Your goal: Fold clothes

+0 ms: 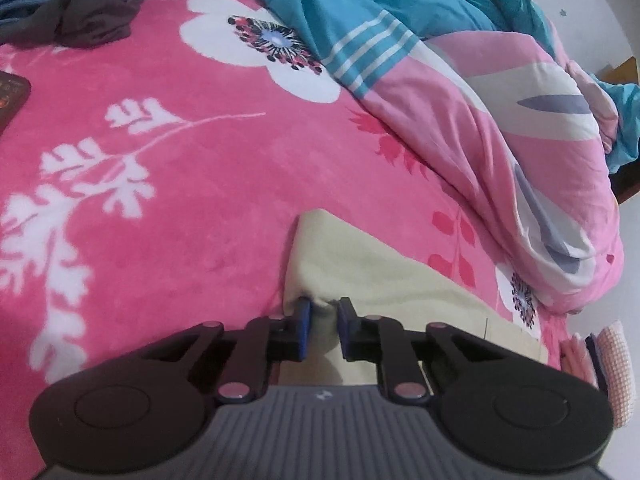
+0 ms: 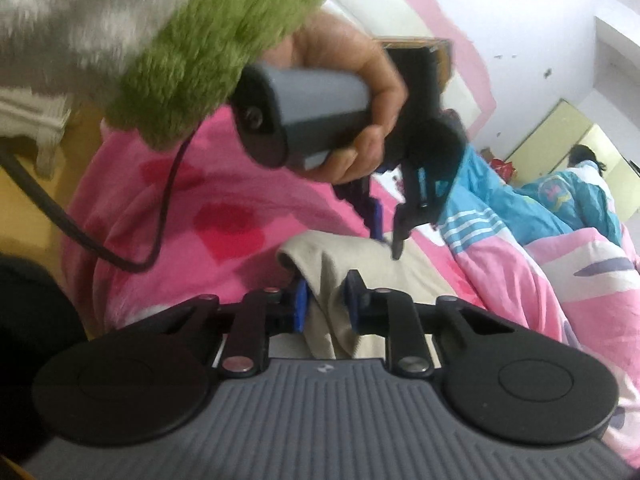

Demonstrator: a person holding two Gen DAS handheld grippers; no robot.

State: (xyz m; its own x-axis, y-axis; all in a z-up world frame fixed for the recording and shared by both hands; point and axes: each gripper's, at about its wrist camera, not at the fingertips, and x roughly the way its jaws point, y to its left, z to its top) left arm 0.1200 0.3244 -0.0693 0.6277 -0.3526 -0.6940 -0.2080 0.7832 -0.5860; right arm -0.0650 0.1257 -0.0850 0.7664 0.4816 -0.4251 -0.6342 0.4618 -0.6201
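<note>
Blanket [image 1: 192, 184]: hot pink, white flowers and feathery white leaves, darker red sprigs.
Garment [image 1: 360, 264]: plain pale cream — beige in the right wrist view.
Quilt [image 1: 400, 20]: teal with white stripes and pastel motifs; the underside is pink with cream and grey-violet shapes.
Clothes heap [image 1: 72, 4]: faded blue denim and charcoal.
Left gripper [image 1: 322, 330]: black, blue pads, grey ribbed body.
Right gripper [image 2: 326, 304]: black and grey, blue pads.
Sleeve [image 2: 208, 44]: fluffy green cuff — grey-white above.

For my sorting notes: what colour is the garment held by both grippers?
Pale cream-yellow garment, plain; the left wrist view shows it best.
</note>
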